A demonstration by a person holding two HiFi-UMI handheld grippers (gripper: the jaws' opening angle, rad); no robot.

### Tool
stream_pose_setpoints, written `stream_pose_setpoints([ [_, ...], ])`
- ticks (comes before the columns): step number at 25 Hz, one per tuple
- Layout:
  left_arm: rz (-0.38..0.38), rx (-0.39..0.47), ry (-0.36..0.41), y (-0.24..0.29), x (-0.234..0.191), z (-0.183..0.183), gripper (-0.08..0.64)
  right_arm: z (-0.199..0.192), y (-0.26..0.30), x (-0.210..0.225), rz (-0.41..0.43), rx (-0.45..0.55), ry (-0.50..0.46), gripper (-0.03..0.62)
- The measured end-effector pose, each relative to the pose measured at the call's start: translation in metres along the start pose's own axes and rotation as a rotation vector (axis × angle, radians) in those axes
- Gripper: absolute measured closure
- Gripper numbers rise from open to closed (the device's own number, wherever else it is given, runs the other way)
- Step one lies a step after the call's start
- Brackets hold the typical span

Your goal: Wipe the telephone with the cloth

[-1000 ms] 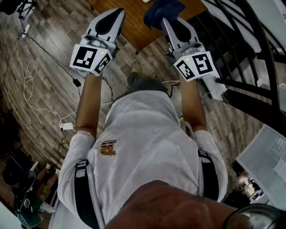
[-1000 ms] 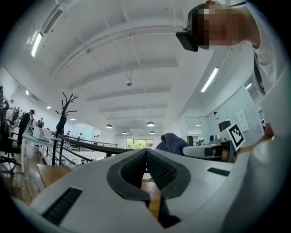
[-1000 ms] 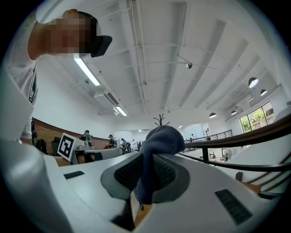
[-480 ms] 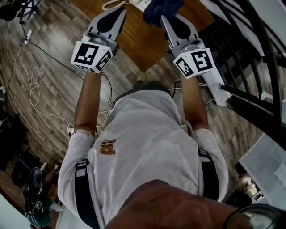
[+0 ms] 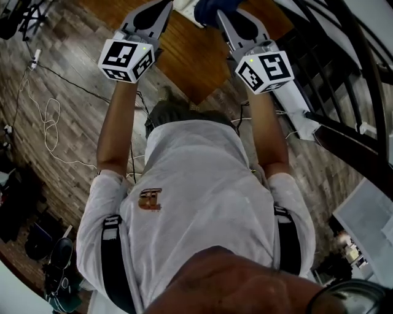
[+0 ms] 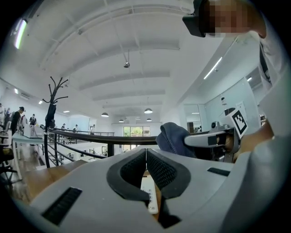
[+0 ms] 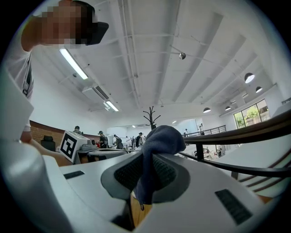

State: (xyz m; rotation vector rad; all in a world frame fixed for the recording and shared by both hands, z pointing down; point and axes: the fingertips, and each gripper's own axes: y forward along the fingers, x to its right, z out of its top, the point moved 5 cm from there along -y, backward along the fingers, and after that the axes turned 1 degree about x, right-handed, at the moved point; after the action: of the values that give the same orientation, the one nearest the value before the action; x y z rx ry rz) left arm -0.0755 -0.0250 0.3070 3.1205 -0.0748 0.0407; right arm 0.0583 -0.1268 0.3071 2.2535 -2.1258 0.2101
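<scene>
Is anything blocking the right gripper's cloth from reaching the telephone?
Nothing visible does. The right gripper holds the cloth above the table, beside the telephone at the head view's top edge; most of the telephone is out of frame there.

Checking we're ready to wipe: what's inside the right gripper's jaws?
A dark blue cloth is pinched in the right gripper, bunched above its tips, a tail hanging below. It hides where the jaws meet.

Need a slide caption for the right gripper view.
Dark blue cloth pinched between the shut right tongs, a railing behind.
</scene>
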Motion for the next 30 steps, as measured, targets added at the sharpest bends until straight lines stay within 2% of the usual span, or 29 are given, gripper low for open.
stream_pose_setpoints([
  [6,-0.049,-0.047,0.002,0.028,-0.033,-0.01,0.54,0.0,0.03,0.006,-0.046,-0.003,-0.008,0.532],
  [12,-0.142,-0.119,0.002,0.04,-0.094,-0.027,0.54,-0.009,0.084,-0.008,-0.132,-0.029,-0.003,0.532],
  [18,-0.225,-0.218,0.01,0.079,-0.133,-0.051,0.54,-0.025,0.122,0.012,-0.243,-0.055,0.057,0.532],
  [25,-0.318,-0.358,0.03,0.13,-0.171,-0.081,0.538,-0.044,0.16,0.043,-0.341,-0.117,0.061,0.532],
  [29,-0.359,-0.429,-0.012,0.154,-0.179,-0.096,0.537,-0.054,0.174,0.061,-0.359,-0.136,0.072,0.532],
  [30,-0.371,-0.449,-0.028,0.159,-0.182,-0.099,0.516,-0.057,0.179,0.065,-0.362,-0.142,0.075,0.532],
])
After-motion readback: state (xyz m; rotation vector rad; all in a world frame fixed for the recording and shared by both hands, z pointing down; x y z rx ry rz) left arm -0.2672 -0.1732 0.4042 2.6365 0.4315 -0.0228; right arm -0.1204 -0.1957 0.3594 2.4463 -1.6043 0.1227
